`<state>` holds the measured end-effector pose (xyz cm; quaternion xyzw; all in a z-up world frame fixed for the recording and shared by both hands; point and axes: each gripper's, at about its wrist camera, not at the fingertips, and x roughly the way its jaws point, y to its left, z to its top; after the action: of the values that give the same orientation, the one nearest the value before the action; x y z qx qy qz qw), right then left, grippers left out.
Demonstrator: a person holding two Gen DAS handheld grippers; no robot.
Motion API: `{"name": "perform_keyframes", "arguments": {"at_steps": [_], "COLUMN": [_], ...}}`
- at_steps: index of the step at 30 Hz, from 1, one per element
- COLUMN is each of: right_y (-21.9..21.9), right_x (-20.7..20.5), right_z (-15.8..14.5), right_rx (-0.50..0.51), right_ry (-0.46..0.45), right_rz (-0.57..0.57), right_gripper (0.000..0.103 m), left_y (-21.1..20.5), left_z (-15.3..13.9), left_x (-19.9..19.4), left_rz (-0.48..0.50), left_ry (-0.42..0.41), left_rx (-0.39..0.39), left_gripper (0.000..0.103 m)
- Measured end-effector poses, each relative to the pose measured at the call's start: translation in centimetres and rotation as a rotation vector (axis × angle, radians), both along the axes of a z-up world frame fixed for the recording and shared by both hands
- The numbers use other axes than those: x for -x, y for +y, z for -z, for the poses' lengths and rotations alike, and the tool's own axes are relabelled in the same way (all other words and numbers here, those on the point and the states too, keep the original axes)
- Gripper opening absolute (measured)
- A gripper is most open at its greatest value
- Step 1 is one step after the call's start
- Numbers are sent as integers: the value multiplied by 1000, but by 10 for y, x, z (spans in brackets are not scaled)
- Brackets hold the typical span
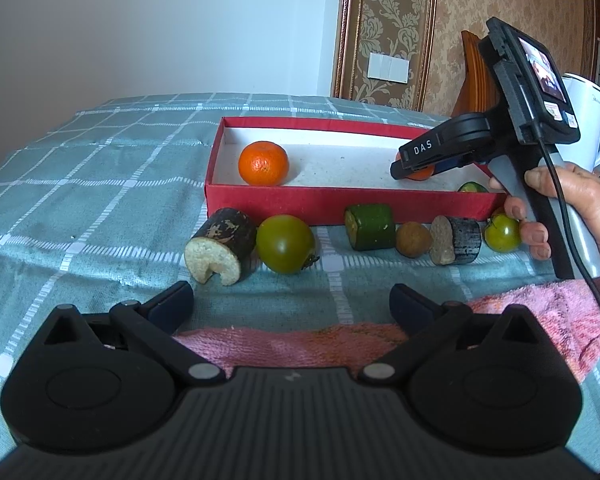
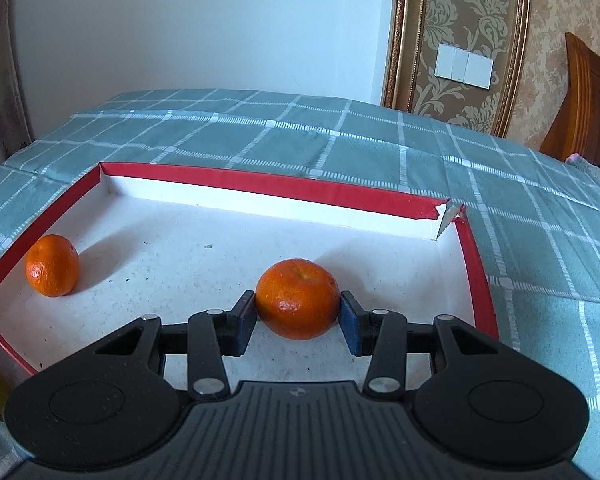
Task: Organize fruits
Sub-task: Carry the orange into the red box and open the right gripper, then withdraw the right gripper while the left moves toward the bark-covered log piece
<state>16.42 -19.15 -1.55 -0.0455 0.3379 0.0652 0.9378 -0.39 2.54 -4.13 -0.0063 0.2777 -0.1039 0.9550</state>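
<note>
Right wrist view: right gripper (image 2: 299,312) is clenching an orange (image 2: 298,298), both blue pads (image 2: 350,320) pressing its sides. Fruit is sitting low over the white floor of the red box (image 2: 260,186), toward the box's right end; can't tell whether it's touching the floor. A second orange (image 2: 52,265) is lying loose at the box's left end, well apart from the gripped one. Far right corner of the box wall is torn.

Left wrist view is showing the same thing from the side: the right gripper (image 1: 414,170) is reaching into the box (image 1: 340,200) from the right, angled downward, with a hand (image 1: 568,208) wrapping its grey handle. Only a sliver of the gripped orange (image 1: 420,174) is peeking out below the finger. The loose orange (image 1: 263,163) is sitting at the box's left end.

Left gripper (image 1: 292,304) is hanging released, jaws wide apart, nothing between them, over a pink towel (image 1: 300,342) on the checked green cloth (image 1: 100,184).

Still outside the box, lined up along its near wall, left to right: a dark cut cylinder with pale flesh (image 1: 220,246), a green tomato (image 1: 286,243), a green cut chunk (image 1: 370,226), a small brown round fruit (image 1: 414,239), another dark cut piece (image 1: 456,239), a smaller green tomato (image 1: 502,232). A green piece (image 1: 473,187) is showing just over the near wall at the box's right end.
</note>
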Motion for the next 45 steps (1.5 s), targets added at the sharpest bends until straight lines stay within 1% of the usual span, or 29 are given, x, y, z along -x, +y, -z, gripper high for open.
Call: {"name": "perform_keyframes", "arguments": {"at_steps": [4, 5, 7, 9, 11, 16, 18, 22, 23, 28, 31, 39, 45], "right_y": [0, 0, 0, -1, -2, -5, -5, -5, -5, -6, -10, -32, -52], "right_x": [2, 2, 2, 3, 5, 7, 8, 13, 14, 22, 31, 72, 110], "right_z": [0, 0, 0, -1, -2, -2, -2, -4, -4, -7, -10, -12, -18], "right_rx": [8, 10, 14, 16, 14, 9, 13, 29, 30, 24, 18, -63, -121], "right_ry": [-3, -3, -4, -9, -15, -16, -17, -38, -41, -62, -84, -124, -211], "right_rz": [-2, -1, -1, 1, 7, 10, 10, 15, 15, 17, 33, 54, 85], "right_gripper": [44, 46, 50, 59, 65, 66, 68, 71, 73, 75, 79, 79, 79], "left_y": [-1, -1, -1, -2, -2, -3, -3, -3, -3, -4, -4, -4, -3], "left_z": [0, 0, 1, 1, 1, 1, 1, 1, 1, 1, 1, 0, 0], "left_x": [-1, -1, -1, -2, -3, -3, -3, -3, -3, -3, -3, -2, -1], "left_rz": [1, 0, 0, 0, 1, 1, 1, 1, 1, 1, 2, 1, -3], "left_ry": [2, 2, 3, 4, 4, 5, 6, 5, 5, 6, 6, 5, 3], "left_rx": [-5, -6, -10, -14, -17, -22, -23, -24, -24, -28, -26, -25, -20], "left_gripper": [103, 103, 103, 103, 103, 103, 103, 103, 103, 103, 103, 103, 103]}}
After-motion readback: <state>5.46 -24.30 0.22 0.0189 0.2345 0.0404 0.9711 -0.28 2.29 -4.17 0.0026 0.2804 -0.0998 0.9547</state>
